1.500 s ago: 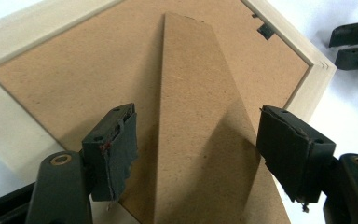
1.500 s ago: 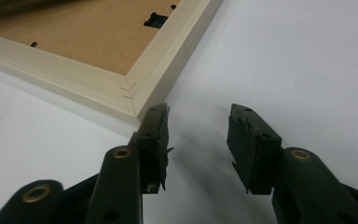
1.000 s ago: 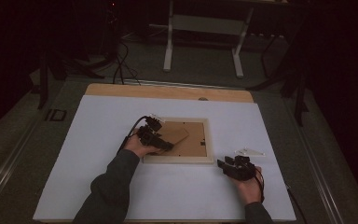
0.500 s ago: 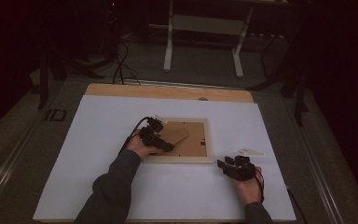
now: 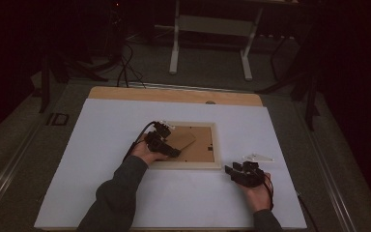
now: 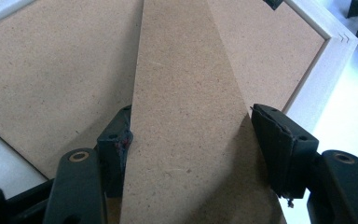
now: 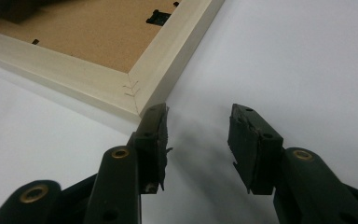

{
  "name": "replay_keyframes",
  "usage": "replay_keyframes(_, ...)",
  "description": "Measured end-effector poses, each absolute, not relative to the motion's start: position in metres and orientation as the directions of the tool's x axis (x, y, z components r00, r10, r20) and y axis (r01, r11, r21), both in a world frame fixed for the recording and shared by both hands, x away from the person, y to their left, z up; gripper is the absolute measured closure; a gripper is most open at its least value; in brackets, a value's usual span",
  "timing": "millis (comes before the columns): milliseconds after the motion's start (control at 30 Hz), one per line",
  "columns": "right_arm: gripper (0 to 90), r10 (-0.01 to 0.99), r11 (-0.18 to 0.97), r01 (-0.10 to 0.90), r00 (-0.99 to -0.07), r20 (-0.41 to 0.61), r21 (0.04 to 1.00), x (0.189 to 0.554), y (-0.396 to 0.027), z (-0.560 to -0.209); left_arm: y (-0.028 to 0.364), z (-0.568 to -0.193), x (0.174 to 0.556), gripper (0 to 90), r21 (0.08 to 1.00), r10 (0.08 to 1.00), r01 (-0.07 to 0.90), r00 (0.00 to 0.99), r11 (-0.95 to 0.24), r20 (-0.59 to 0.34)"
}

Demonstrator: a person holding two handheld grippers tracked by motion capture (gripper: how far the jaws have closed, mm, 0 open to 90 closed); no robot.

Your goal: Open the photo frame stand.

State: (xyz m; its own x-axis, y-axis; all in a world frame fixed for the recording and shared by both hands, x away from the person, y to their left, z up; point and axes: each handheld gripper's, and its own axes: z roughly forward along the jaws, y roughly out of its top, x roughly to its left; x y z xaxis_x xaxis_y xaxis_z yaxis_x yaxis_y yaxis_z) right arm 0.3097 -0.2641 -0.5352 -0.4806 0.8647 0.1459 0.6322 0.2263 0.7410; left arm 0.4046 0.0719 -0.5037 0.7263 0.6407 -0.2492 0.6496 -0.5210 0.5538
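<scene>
Picture frame [image 5: 186, 166] lying face down on the white desk [image 5: 101, 130], a little right of centre, pale wooden rim up, brown fibreboard backing [image 5: 200, 150] showing inside the rim. Easel stand [image 6: 186, 116], a tapering strip of the same fibreboard, lifted off the backing and angled across it.

Left gripper [image 5: 166, 145] over the frame's left part, hand [image 5: 145, 153] resting at the rim's left edge, dark sleeve [image 5: 118, 193] running in from the near edge. In the left gripper view, jaws set either side of the stand's wide end: left pad [image 6: 116, 144] against the strip's edge, right pad [image 6: 279, 140] at the opposite edge. Contact on that right side not fully clear, but reads as a grip across the stand's width.

Right gripper [image 5: 233, 171] on the near right of the desk, just off the frame's near right corner, held by the right hand [image 5: 256, 193]. In the right gripper view, jaws parted, nothing between them but bare white desk; left pad [image 7: 156, 135] just beside the mitred corner [image 7: 135, 88] of the rim, not visibly touching.

Small pale flat piece [image 5: 257, 157] lying on the desk right of the frame, just beyond the right gripper. Black turn clips [image 7: 158, 17] visible on the backing near the rim.
</scene>
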Motion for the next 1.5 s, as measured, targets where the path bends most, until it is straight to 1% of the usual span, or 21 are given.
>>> replay_keyframes(1033,56.7,0.869,0.214,0.633,-0.472,0.151,0.744,0.309,-0.266,-0.536,0.064,-0.497,0.392,37.7,0.597,0.661,0.59,0.739,-0.544,-0.128)
replay_keyframes(1067,56.7,0.869,0.215,0.633,-0.471,0.15,0.744,0.309,-0.267,-0.535,0.064,-0.496,0.39,37.7,0.604,0.66,0.578,0.743,-0.548,-0.112)
replay_keyframes(1500,56.7,0.87,0.213,0.631,-0.47,0.149,0.746,0.309,-0.267,-0.535,0.06,-0.49,0.38,37.7,0.622,0.664,0.541,0.747,-0.566,-0.046)
